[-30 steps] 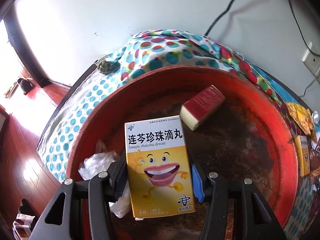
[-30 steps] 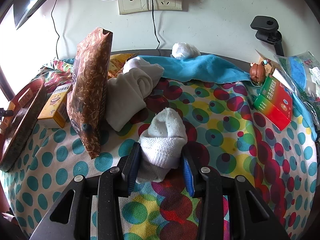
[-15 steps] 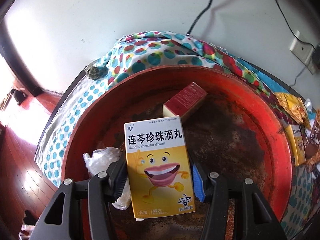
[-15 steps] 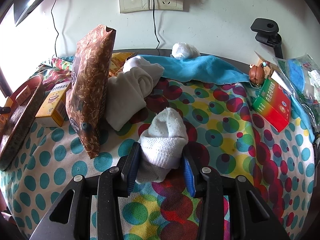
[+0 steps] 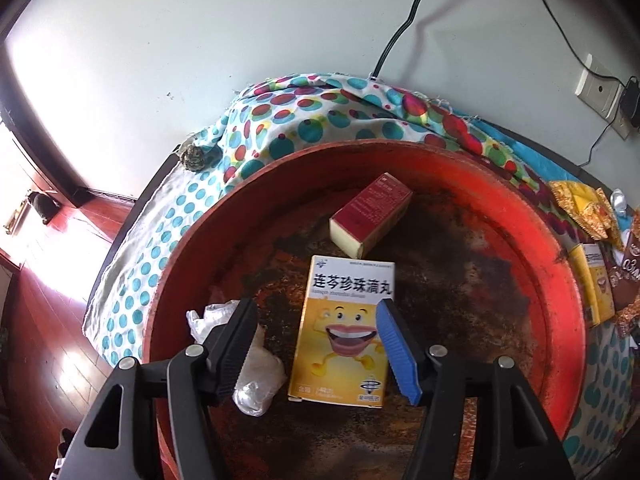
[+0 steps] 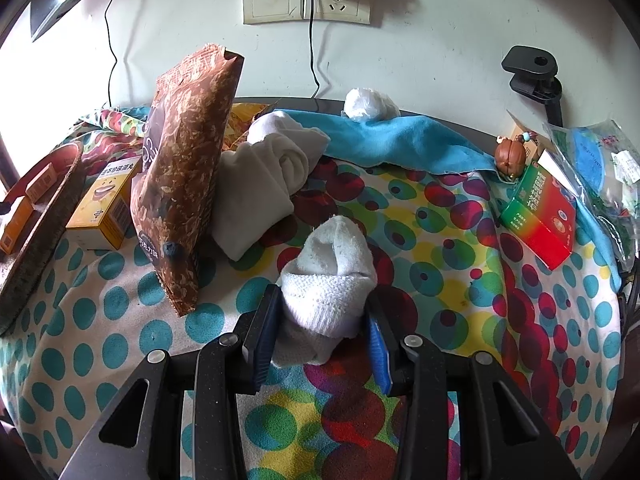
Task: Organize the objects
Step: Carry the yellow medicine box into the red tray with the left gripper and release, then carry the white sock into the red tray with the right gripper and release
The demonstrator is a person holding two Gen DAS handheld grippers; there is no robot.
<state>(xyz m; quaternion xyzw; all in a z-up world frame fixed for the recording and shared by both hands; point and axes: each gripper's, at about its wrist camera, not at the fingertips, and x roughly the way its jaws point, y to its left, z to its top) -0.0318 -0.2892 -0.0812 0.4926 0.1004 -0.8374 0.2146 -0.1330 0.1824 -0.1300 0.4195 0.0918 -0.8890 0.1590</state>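
Note:
In the left wrist view my left gripper [image 5: 316, 344] is open above a round red rusty tray [image 5: 560, 280]. A yellow medicine box with a cartoon face [image 5: 344, 332] lies flat on the tray floor below the spread jaws, free of them. A dark red box [image 5: 370, 214] lies just beyond it. A crumpled plastic bag [image 5: 244, 364] lies under the left finger. In the right wrist view my right gripper [image 6: 324, 324] is shut on a rolled white sock [image 6: 332, 276] just above the spotted tablecloth [image 6: 120, 344].
In the right wrist view stand a brown snack bag [image 6: 184, 168], a second yellow box [image 6: 106, 204], a rolled grey-white cloth [image 6: 268, 172], a blue cloth [image 6: 400, 140], a red-green box [image 6: 540, 208] and the tray's edge [image 6: 44, 220] at far left. The wall with sockets [image 6: 308, 0] is behind.
My left gripper has opened and let go of the yellow box, which now lies flat in the tray. My right gripper still holds the sock, barely moved.

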